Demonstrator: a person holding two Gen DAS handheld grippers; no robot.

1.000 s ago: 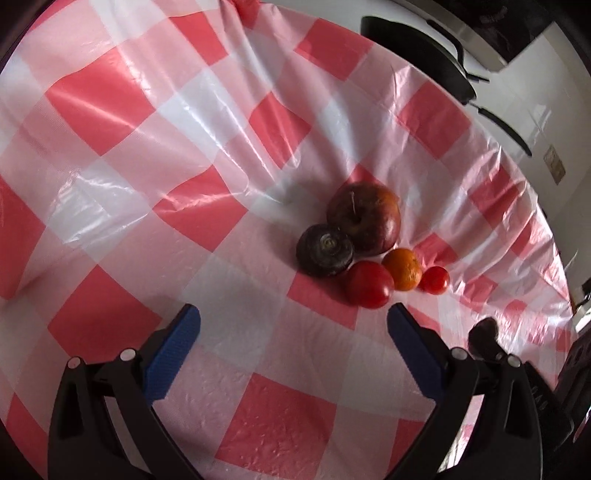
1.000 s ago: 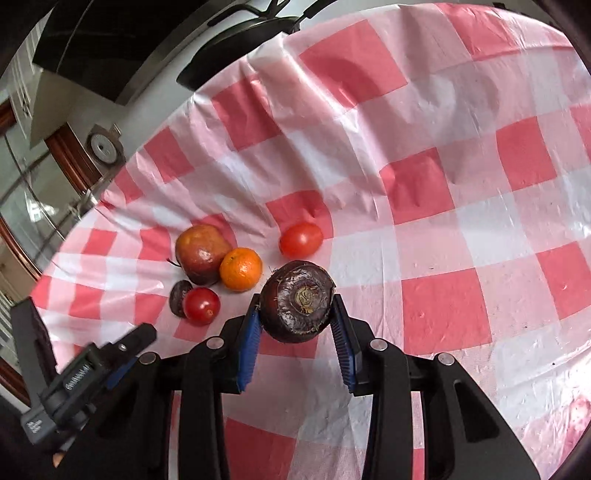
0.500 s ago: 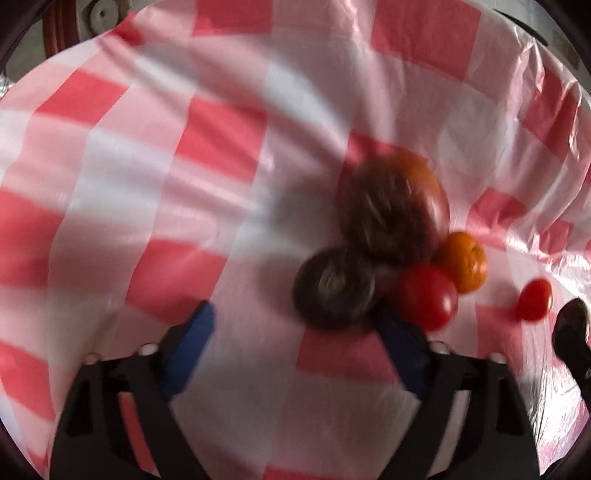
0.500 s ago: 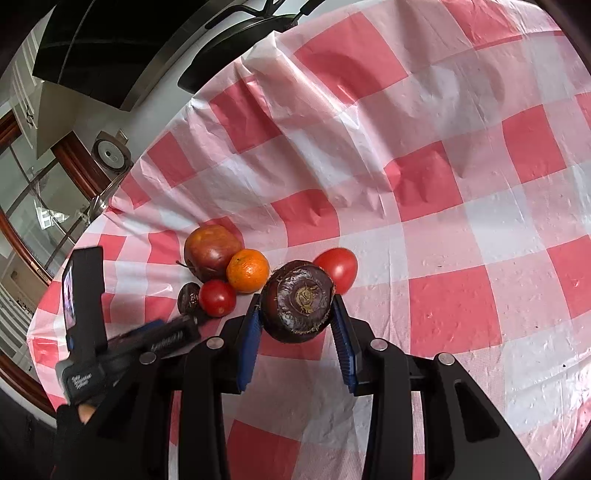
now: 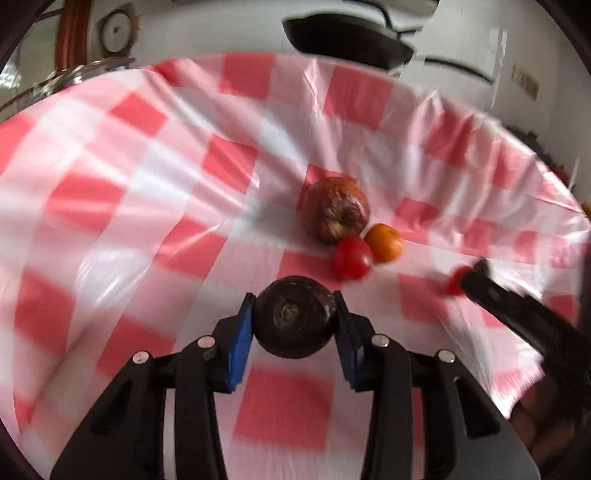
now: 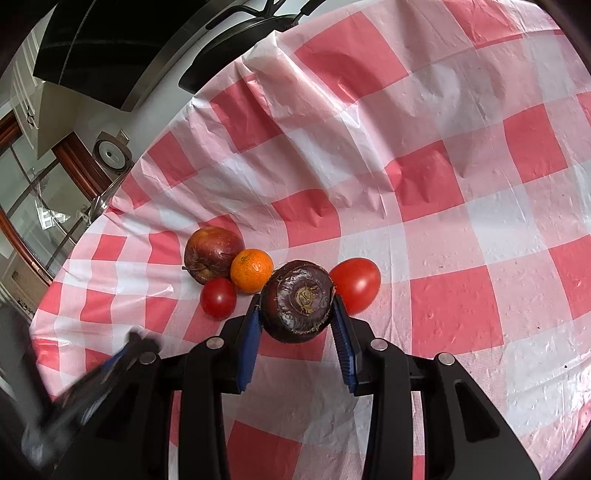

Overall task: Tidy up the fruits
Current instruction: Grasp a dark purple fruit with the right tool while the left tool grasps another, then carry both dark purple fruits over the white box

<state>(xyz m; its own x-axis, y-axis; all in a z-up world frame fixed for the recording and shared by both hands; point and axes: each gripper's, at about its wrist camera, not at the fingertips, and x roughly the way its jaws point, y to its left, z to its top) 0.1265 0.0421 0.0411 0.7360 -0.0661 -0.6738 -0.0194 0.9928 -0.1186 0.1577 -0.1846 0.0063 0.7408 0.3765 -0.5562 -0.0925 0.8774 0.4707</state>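
a: what was the left gripper (image 5: 294, 325) doing?

b: its 2 blue pads (image 5: 241, 341) were squeezed on a dark round fruit (image 5: 295, 321). the fruit sat low in the middle of the left view, up off the checked cloth (image 5: 122, 206).

a: and the right gripper (image 6: 297, 326)?

b: same thing. its pads (image 6: 249, 341) pinched another dark purple fruit (image 6: 299, 301), with the stem end facing the camera.

a: where were the other fruits?

b: in the right view, a brown-red apple (image 6: 212, 254) lay at 10 o'clock from the held fruit. an orange (image 6: 252, 270) touched the apple, at 4 o'clock from it. a small tomato (image 6: 218, 297) sat at 6 o'clock from the apple, just beside both. a bigger tomato (image 6: 356, 284) peeked out at 2 o'clock from the held fruit, partly hidden behind it.

a: did the left view show them too?

b: yes, but blurry. the apple (image 5: 336, 214) was at 12 o'clock from the held fruit, with the small tomato (image 5: 352, 257) and the orange (image 5: 384, 243) bunched at its lower right. a bit of red (image 5: 453, 284) showed at 3 o'clock, right by the tip of the other gripper (image 5: 480, 280).

a: anything past the cloth?

b: a black pan (image 5: 347, 35) at the far edge.
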